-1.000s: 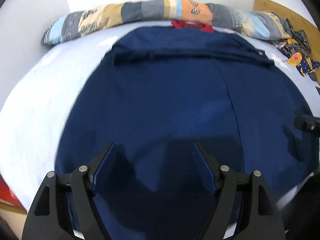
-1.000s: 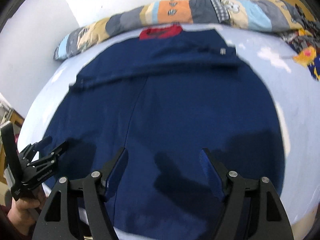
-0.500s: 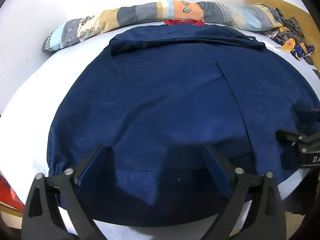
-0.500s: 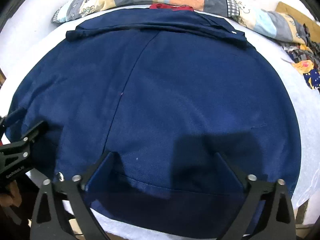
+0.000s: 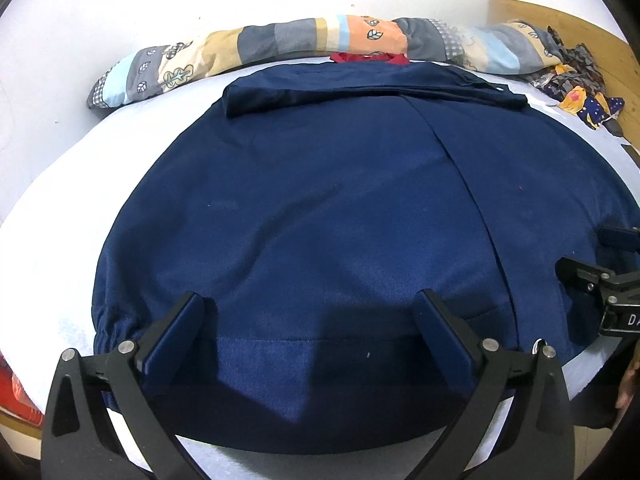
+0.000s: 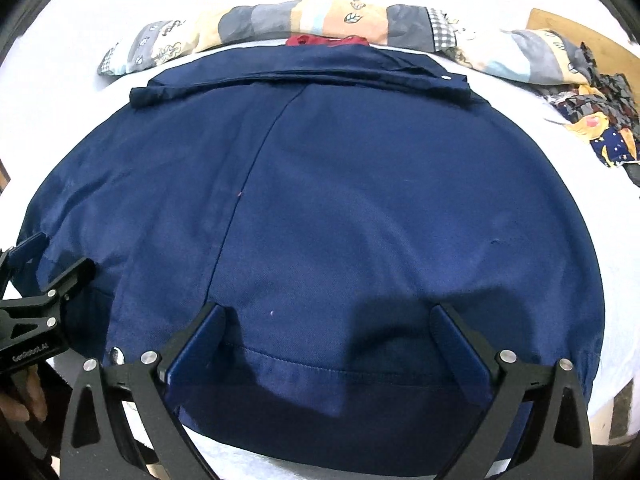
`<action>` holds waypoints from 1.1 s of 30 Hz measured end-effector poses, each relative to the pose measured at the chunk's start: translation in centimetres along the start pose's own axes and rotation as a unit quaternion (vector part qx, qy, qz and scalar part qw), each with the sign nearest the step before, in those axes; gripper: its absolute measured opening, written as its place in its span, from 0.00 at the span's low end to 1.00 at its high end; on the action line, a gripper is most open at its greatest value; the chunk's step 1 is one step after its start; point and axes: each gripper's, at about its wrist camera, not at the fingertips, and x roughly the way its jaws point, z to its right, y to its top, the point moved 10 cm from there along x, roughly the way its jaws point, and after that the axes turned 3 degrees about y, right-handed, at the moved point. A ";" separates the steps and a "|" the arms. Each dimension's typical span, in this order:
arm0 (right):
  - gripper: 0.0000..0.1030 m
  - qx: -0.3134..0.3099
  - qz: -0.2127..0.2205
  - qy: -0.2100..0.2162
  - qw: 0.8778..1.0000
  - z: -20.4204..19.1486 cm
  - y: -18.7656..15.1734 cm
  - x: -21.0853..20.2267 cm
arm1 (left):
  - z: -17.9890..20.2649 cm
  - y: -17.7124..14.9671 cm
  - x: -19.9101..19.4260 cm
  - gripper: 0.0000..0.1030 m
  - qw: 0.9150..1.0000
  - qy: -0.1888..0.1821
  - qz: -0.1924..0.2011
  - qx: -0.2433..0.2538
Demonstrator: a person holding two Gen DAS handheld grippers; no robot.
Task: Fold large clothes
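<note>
Now that both views have pulled back to the near hem, the large navy-blue cloth jacket (image 5: 320,208) fills frame centre on the white bed (image 5: 52,184), left gripper (image 5: 308,336) and right gripper (image 6: 328,340) spread wide, empty, poised to pinch it.

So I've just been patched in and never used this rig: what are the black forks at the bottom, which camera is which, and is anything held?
The black forks are hand-held two-finger grippers, one per hand, each carrying a fisheye camera looking along its fingers. The left wrist view shows the left gripper, with the right one at its right edge. The right wrist view shows the right gripper. Both are open above the near hem of a navy jacket spread flat on a white bed; nothing is held. Behind it lie a patchwork quilt roll and, right, a patterned cloth heap.
</note>
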 end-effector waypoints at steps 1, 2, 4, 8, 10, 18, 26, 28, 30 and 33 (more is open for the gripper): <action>1.00 0.000 0.000 0.000 1.000 0.0 0.0 0.0 | 0.1 -0.1 -0.1 1.00 1.000 0.001 0.001 -0.001; 1.00 0.001 0.000 0.000 1.000 0.0 0.0 0.0 | 0.1 -0.1 -0.1 1.00 1.000 0.001 0.003 -0.001; 1.00 0.001 -0.005 -0.001 1.000 0.0 0.1 0.1 | 0.1 -0.1 -0.1 1.00 1.000 0.003 0.006 0.000; 1.00 -0.001 -0.010 -0.003 1.000 -0.2 0.1 0.2 | 0.1 -0.1 -0.3 1.00 1.000 0.009 0.013 0.001; 1.00 -0.003 -0.006 -0.007 1.000 -0.2 0.1 0.2 | 0.1 -0.2 -0.3 1.00 1.000 0.011 0.018 0.000; 0.99 -0.013 0.013 -0.024 1.000 -0.4 0.0 0.0 | 0.2 -0.2 -0.4 1.00 0.999 0.023 0.026 0.000; 1.00 -0.031 0.003 -0.042 0.999 -0.6 0.3 -0.2 | 0.3 -0.2 -0.4 1.00 0.999 0.027 0.033 0.000; 1.00 -0.049 0.005 -0.057 0.997 -0.9 0.5 -0.5 | 0.2 -0.2 -0.4 1.00 0.999 0.027 0.034 0.000; 0.98 -0.078 0.016 -0.080 0.994 -1.4 1.0 -1.1 | 0.3 -0.2 -0.4 1.00 0.999 0.027 0.035 0.000; 0.98 -0.102 0.064 -0.094 0.988 -2.3 2.0 -3.1 | 0.3 -0.2 -0.4 1.00 0.999 0.025 0.035 0.001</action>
